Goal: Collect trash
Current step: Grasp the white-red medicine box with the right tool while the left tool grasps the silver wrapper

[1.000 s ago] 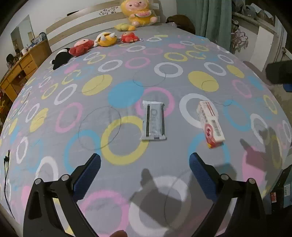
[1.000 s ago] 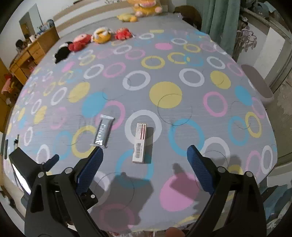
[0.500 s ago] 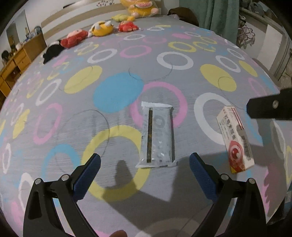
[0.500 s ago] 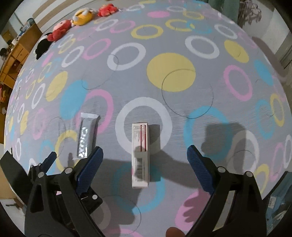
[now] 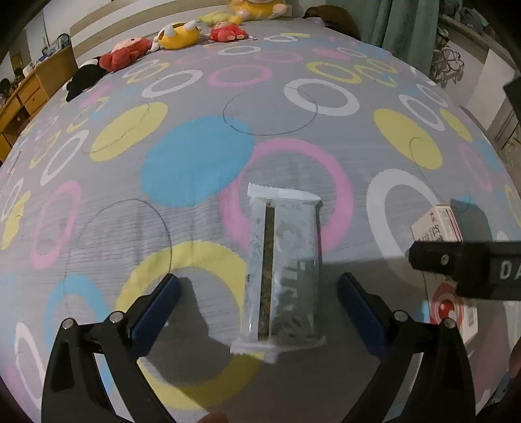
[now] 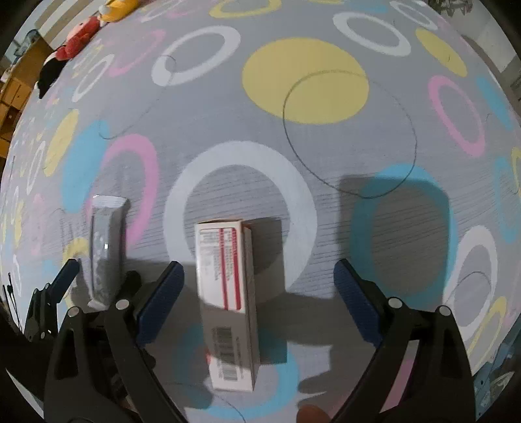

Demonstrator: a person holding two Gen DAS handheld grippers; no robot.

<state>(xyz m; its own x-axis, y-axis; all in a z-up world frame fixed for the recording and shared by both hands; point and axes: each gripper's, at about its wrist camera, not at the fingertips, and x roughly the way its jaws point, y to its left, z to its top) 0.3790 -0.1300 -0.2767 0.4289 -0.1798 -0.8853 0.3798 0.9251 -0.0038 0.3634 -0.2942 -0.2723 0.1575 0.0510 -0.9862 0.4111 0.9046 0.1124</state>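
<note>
A silvery snack wrapper [image 5: 285,263] lies flat on the ring-patterned bed sheet [image 5: 195,156]. My left gripper [image 5: 259,301] is open, its blue pads on either side of the wrapper's near half, close above the sheet. A white and red cardboard box [image 6: 228,293] lies to the right of the wrapper [image 6: 105,250]. My right gripper [image 6: 259,297] is open, its pads straddling the box. The box also shows in the left wrist view [image 5: 439,227], partly hidden by the right gripper's body. The left gripper shows in the right wrist view [image 6: 94,283] around the wrapper.
Several plush toys [image 5: 176,32] line the bed's far end. A wooden dresser [image 5: 26,94] stands at far left. A green curtain [image 5: 407,22] hangs at far right. The bed's near edge lies just below both grippers.
Both grippers have come down and forward toward the sheet. The wrapper now sits between the left pads and the box between the right pads. Both stay open.
</note>
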